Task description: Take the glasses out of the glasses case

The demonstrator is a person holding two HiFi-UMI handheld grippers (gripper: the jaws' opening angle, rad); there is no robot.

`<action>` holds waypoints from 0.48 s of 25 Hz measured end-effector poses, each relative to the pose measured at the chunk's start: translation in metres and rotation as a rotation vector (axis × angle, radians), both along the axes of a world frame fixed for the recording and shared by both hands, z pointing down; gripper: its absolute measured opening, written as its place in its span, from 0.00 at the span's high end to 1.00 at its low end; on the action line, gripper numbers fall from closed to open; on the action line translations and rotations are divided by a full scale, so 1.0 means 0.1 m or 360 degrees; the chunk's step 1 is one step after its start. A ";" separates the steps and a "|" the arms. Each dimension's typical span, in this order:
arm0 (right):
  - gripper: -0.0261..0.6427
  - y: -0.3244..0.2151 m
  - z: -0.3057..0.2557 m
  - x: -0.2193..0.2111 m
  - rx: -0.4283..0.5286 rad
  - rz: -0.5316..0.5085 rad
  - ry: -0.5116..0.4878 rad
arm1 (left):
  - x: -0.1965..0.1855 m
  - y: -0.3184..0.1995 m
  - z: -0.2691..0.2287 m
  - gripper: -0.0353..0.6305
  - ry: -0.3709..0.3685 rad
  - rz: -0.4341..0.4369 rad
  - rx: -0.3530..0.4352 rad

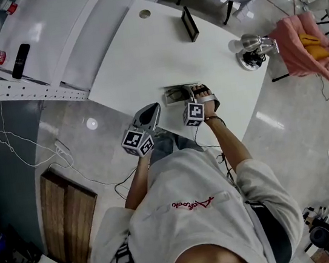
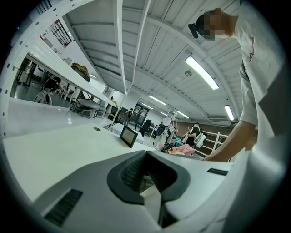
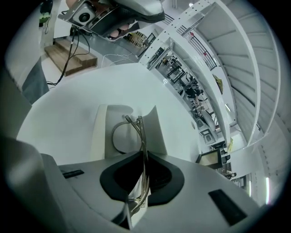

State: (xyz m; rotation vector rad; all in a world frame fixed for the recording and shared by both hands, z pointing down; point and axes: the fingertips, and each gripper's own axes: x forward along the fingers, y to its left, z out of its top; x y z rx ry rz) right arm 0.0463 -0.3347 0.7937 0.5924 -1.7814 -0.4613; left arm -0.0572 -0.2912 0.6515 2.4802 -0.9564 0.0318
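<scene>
The open grey glasses case (image 1: pixel 173 95) lies near the front edge of the white table (image 1: pixel 140 52). In the right gripper view the case (image 3: pixel 101 129) sits just beyond the jaws. The thin-framed glasses (image 3: pixel 141 132) stand on edge over it, one end between the pads. My right gripper (image 3: pixel 144 154) is shut on the glasses; in the head view it (image 1: pixel 188 95) tilts down over the case. My left gripper (image 1: pixel 152 110) hovers at the table edge left of the case, its jaws (image 2: pixel 145 154) shut with nothing in them.
A small dark-framed screen (image 1: pixel 189 23) stands toward the table's far side, beside a round hole (image 1: pixel 144 14). A silver lamp (image 1: pixel 251 44) sits at the right edge, with a pink-draped chair (image 1: pixel 314 47) beyond. Cables and a wooden platform (image 1: pixel 67 216) are on the floor at left.
</scene>
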 end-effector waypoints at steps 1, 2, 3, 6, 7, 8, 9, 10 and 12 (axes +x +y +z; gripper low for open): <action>0.94 0.00 -0.03 0.00 0.0019 0.0000 -0.0008 | 0.00 0.00 0.00 0.91 0.0000 0.0001 0.0000; 0.94 0.00 -0.06 -0.01 0.0040 0.0000 -0.0017 | 0.00 0.00 0.00 0.91 0.0000 0.0001 0.0001; 0.94 0.00 -0.09 -0.02 0.0062 0.0000 -0.0026 | 0.00 0.00 0.00 0.91 0.0000 0.0002 0.0002; 0.94 0.01 -0.20 -0.04 0.0124 -0.0006 -0.0045 | 0.01 0.01 -0.01 0.91 -0.0002 0.0011 0.0004; 0.94 0.03 -0.24 -0.05 0.0141 -0.0013 -0.0055 | 0.02 0.01 -0.01 0.91 -0.0001 0.0014 0.0006; 0.94 0.04 -0.27 -0.06 0.0153 -0.0019 -0.0068 | 0.03 0.01 -0.02 0.91 0.0000 0.0018 0.0008; 0.94 0.06 -0.31 -0.07 0.0161 -0.0022 -0.0081 | 0.04 0.00 -0.03 0.91 0.0001 0.0021 0.0010; 0.94 0.08 -0.34 -0.07 0.0169 -0.0019 -0.0091 | 0.05 0.00 -0.03 0.91 0.0001 0.0023 0.0013; 0.94 0.11 -0.41 -0.06 0.0196 -0.0006 -0.0122 | 0.07 0.00 -0.04 0.91 0.0000 0.0030 0.0017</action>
